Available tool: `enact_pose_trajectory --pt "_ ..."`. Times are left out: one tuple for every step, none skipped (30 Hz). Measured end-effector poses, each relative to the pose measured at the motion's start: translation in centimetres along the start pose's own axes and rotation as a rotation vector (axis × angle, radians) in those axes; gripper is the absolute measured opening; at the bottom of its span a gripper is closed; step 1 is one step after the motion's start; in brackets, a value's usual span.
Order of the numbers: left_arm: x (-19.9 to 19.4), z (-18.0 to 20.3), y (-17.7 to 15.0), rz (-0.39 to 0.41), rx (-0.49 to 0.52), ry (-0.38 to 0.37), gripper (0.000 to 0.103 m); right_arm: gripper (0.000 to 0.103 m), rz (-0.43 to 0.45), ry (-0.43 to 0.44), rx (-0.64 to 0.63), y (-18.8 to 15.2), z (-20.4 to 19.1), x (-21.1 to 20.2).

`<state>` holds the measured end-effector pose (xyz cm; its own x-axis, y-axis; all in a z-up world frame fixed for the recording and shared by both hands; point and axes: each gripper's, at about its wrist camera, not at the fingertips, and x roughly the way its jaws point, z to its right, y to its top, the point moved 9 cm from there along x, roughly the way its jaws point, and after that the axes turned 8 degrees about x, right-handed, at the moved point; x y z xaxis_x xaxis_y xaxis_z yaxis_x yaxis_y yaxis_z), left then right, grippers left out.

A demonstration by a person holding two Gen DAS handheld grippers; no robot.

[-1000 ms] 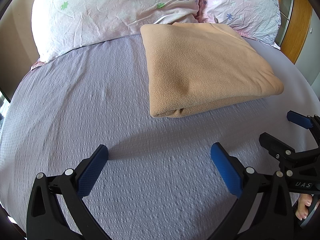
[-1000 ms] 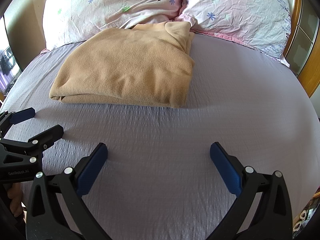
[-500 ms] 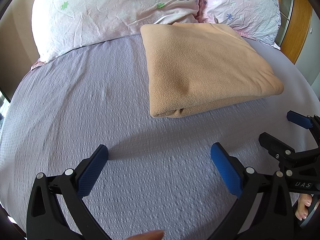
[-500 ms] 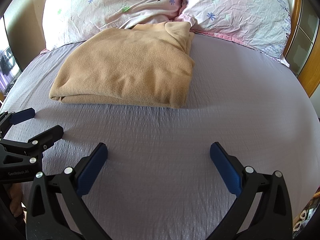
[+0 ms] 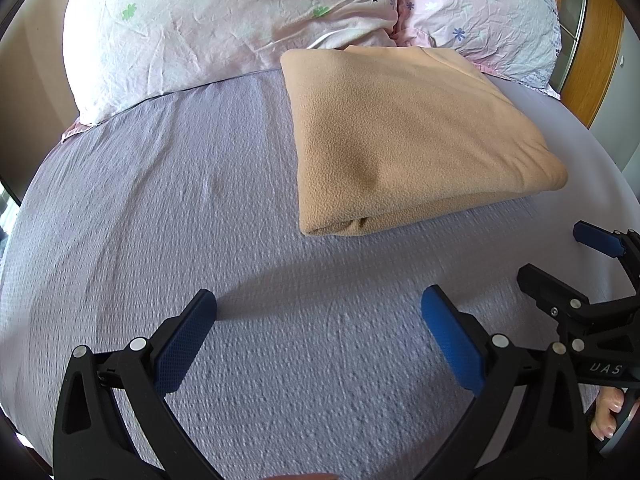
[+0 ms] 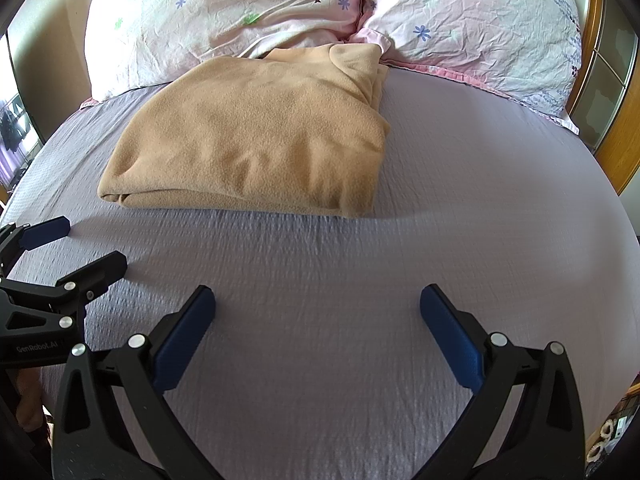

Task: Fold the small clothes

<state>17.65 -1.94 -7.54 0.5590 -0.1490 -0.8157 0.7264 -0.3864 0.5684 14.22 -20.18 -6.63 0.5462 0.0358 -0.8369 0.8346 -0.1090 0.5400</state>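
While both my left fingers (image 5: 319, 330) and right fingers (image 6: 317, 326) hung spread and empty, the tan fleece garment (image 6: 256, 140) lay folded on the lilac bed sheet (image 6: 460, 184); little seemed left.

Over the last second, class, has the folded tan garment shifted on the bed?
No. The folded tan garment keeps its far edge against the floral pillows in both views, with no visible drift across the lilac sheet.

Each black-framed gripper (image 5: 319, 312) has blue textured pads, silver screws, and seemingly "GenRobot.AI" lettering.
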Motion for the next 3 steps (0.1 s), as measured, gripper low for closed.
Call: enact_pose_trajectory --pt "0.00 0.00 0.02 0.000 0.000 0.000 0.102 0.101 0.000 0.000 0.000 0.13 0.04 0.01" --pt "-0.01 -0.01 0.04 0.001 0.000 0.000 0.102 0.101 0.000 0.000 0.000 0.02 0.02 0.01" --pt "-0.01 0.00 0.05 0.001 0.000 0.000 0.102 0.101 0.000 0.000 0.000 0.02 0.02 0.01"
